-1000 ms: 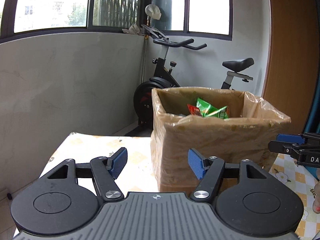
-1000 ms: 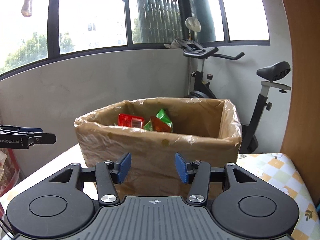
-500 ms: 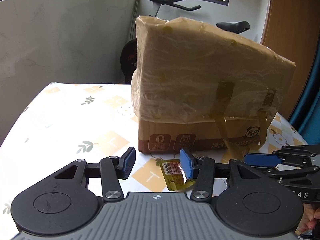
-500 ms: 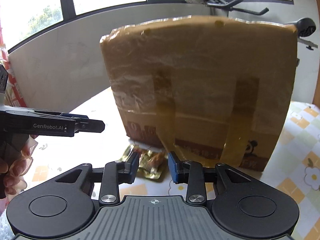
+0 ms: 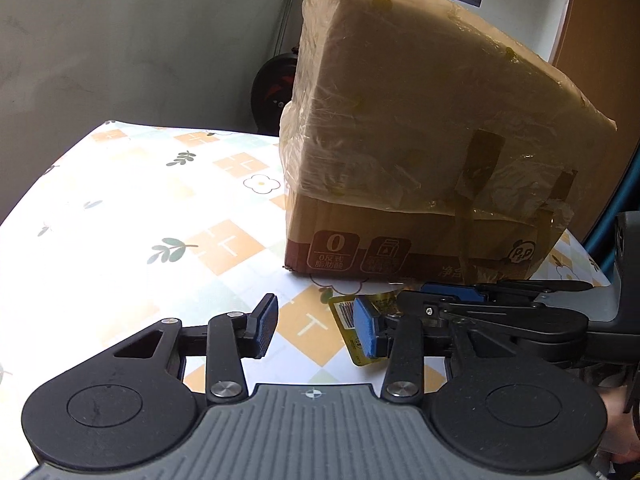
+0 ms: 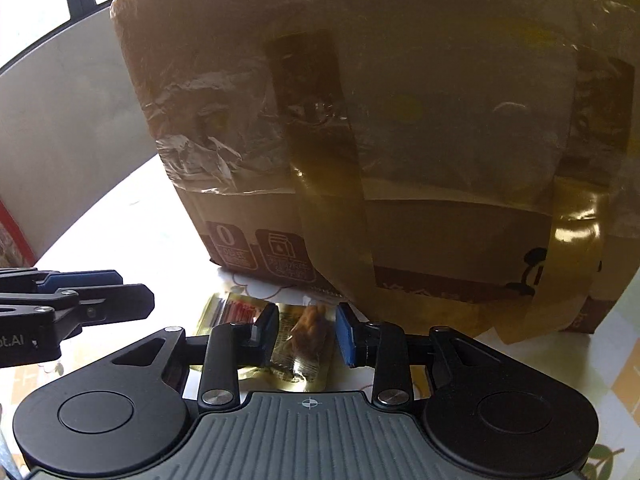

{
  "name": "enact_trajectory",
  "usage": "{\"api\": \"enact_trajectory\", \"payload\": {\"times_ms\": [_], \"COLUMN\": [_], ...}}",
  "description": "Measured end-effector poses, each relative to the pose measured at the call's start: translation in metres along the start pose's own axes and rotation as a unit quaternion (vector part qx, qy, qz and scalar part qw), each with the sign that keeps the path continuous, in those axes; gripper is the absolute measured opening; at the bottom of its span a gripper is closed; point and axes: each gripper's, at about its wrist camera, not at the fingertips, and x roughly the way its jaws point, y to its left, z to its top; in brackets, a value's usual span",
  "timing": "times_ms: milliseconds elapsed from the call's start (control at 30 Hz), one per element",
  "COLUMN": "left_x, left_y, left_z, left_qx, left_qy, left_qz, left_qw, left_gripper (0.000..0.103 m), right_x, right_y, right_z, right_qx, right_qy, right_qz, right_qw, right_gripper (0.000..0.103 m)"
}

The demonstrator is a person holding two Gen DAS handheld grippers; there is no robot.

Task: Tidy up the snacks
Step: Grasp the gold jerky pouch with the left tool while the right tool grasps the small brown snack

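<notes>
A gold foil snack packet (image 6: 302, 344) lies on the table in front of a tall cardboard box (image 6: 400, 140) wrapped in plastic and tape. My right gripper (image 6: 306, 334) is open, low over the table, with the packet between its fingers. A second gold packet with red print (image 6: 234, 310) lies just left of it. In the left wrist view my left gripper (image 5: 316, 326) is open and empty, with a gold packet (image 5: 348, 322) by its right finger. The box (image 5: 420, 140) stands behind. The right gripper (image 5: 500, 304) reaches in from the right.
The table has a white cloth (image 5: 160, 208) with orange squares and flowers. An exercise bike wheel (image 5: 276, 88) stands behind the table by a grey wall. The left gripper (image 6: 76, 300) shows at the left edge of the right wrist view.
Both grippers have dropped from box-top height toward the table and moved closer to the box's base. The right gripper now straddles the gold packet.
</notes>
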Motion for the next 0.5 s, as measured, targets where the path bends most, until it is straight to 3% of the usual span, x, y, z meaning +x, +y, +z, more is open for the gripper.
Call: {"api": "enact_trajectory", "payload": {"times_ms": [200,500], "left_x": [0.005,0.03], "left_y": [-0.007,-0.026], "left_z": [-0.002,0.0], "left_qx": [0.008,0.012], "left_qy": [0.006,0.034], "left_qz": [-0.011,-0.02], "left_qw": [0.9999,0.9991], "left_gripper": [0.044,0.044], "right_x": [-0.021,-0.054], "right_y": [-0.015,-0.049], "right_z": [-0.013,-0.036], "right_qx": [-0.026,-0.012], "right_qy": [-0.008,-0.024], "right_qz": [0.013,-0.013], "right_qw": [1.0,1.0], "right_gripper": [0.016,0.016]}}
